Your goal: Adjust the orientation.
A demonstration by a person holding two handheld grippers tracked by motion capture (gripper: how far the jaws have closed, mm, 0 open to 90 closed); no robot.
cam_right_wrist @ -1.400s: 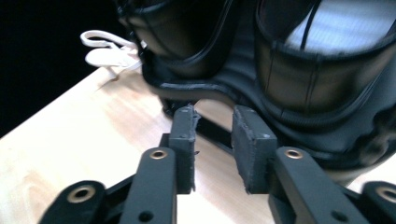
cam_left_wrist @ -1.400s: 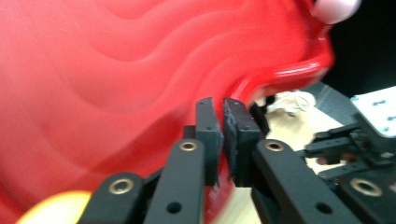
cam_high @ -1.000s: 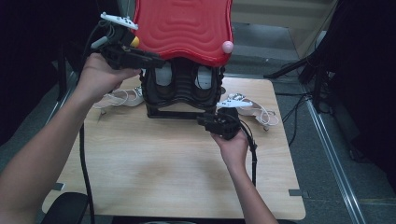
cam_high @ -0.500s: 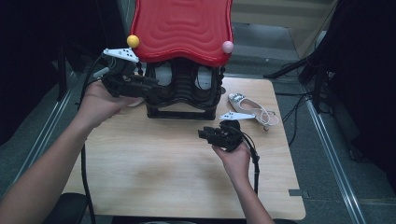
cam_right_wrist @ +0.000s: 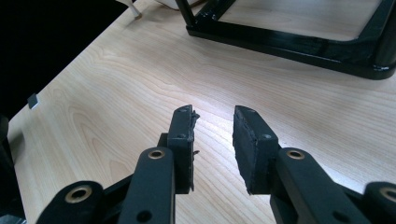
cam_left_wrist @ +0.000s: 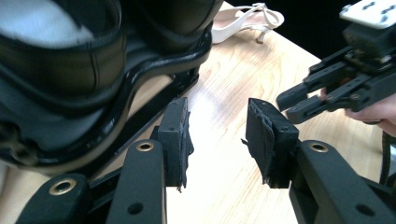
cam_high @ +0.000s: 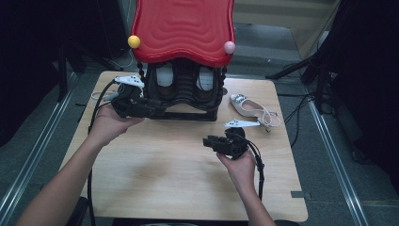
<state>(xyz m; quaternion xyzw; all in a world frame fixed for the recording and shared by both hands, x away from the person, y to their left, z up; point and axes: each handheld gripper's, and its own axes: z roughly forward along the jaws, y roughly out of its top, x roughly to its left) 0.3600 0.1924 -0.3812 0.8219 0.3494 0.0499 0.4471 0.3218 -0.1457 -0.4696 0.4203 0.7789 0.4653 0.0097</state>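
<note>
The fingers of the left gripper are held apart with nothing between them, and they have just been opening. They are pointed along the surface at the front left foot of the rack, just beside its black frame. The black shoe, which is judged to be the thing reached for, is lodged in the rack's lower tier, above and to the side of the fingers, not between them.

For a clean pick, the left gripper should be raised and turned towards the shoe's heel rim. The gap should be kept wide until one finger is inside the collar and one outside. The frame should be kept out of the bite.

The right gripper is held low over bare wood with its fingers parted and empty; they have just been closing. It is well apart from the pale sandal.
</note>
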